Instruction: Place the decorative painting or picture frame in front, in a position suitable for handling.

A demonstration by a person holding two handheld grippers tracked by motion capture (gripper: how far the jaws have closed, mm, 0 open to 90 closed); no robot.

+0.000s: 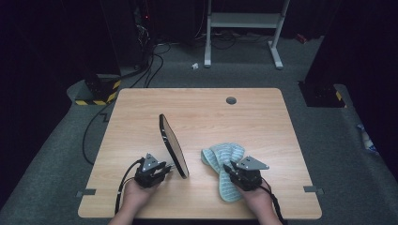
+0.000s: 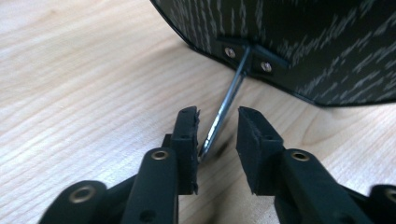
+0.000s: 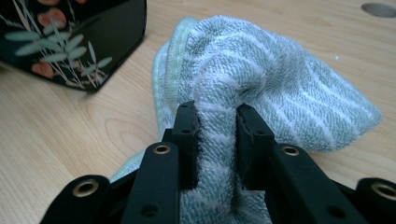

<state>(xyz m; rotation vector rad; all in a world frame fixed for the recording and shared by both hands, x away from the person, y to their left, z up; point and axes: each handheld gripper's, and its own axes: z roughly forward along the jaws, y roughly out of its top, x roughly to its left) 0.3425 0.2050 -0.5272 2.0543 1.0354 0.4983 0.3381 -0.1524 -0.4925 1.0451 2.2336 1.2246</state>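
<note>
While the left gripper (image 2: 217,135) stands spread around the thin metal stand wire (image 2: 224,112) of the dark oval mirror (image 1: 172,145), the right gripper (image 3: 217,140) pinches a fold of soft, limp pale-green striped towel (image 3: 280,88), likely light and safest bunched.

A light wooden table (image 1: 141,103) with a round cable port (image 1: 231,100) stands on grey carpet (image 1: 56,154). Beyond it sits a white metal stand (image 1: 244,21), black cables (image 1: 150,61) and a yellow-black striped block (image 1: 101,91); the surroundings are dark.

Dim dark surroundings, evenly lit table (image 1: 263,117)
</note>
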